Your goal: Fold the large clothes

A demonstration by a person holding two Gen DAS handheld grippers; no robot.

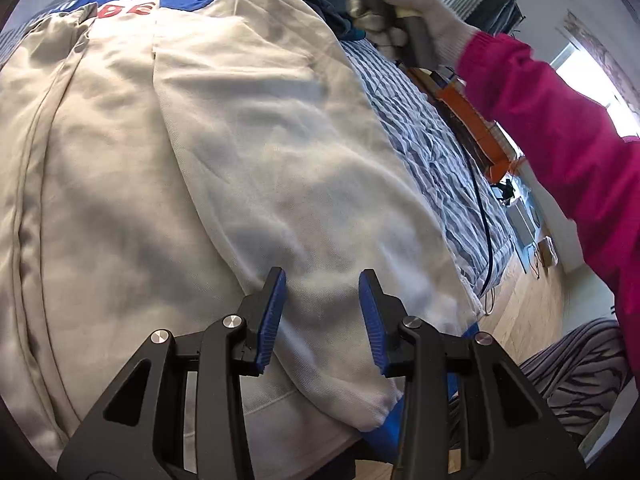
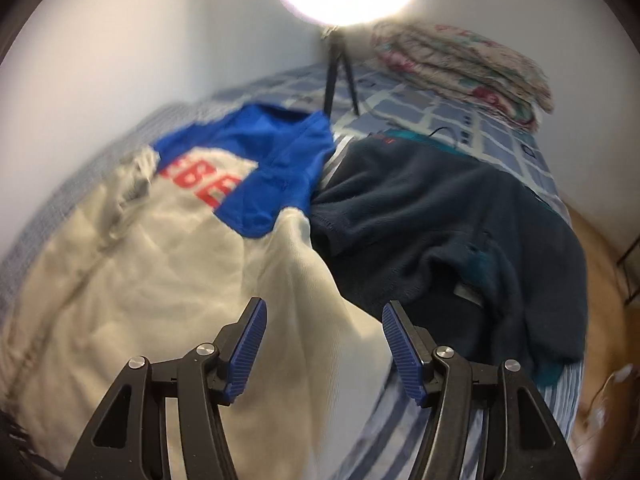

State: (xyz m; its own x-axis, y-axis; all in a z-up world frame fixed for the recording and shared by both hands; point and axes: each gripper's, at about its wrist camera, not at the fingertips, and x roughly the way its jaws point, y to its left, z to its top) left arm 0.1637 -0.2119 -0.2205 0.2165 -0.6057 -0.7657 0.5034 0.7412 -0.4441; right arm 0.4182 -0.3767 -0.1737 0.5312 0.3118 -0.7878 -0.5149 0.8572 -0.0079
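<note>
A large cream sweatshirt (image 1: 224, 152) with blue shoulders and red letters lies spread on the bed, one sleeve folded over its body. My left gripper (image 1: 322, 280) is open and empty, just above the sleeve near its blue cuff (image 1: 386, 436). The sweatshirt also shows in the right wrist view (image 2: 168, 280). My right gripper (image 2: 323, 312) is open and empty above the sweatshirt's right edge. In the left wrist view the right gripper is only partly visible at the top, held by a gloved hand (image 1: 404, 20); its fingers are hidden.
A dark navy fleece garment (image 2: 448, 224) lies on the bed beside the sweatshirt. The bed has a blue-and-white striped cover (image 1: 432, 148). A ring light on a tripod (image 2: 340, 68) and folded floral quilts (image 2: 460, 68) stand at the far end. Wooden floor (image 1: 524, 308) lies right of the bed.
</note>
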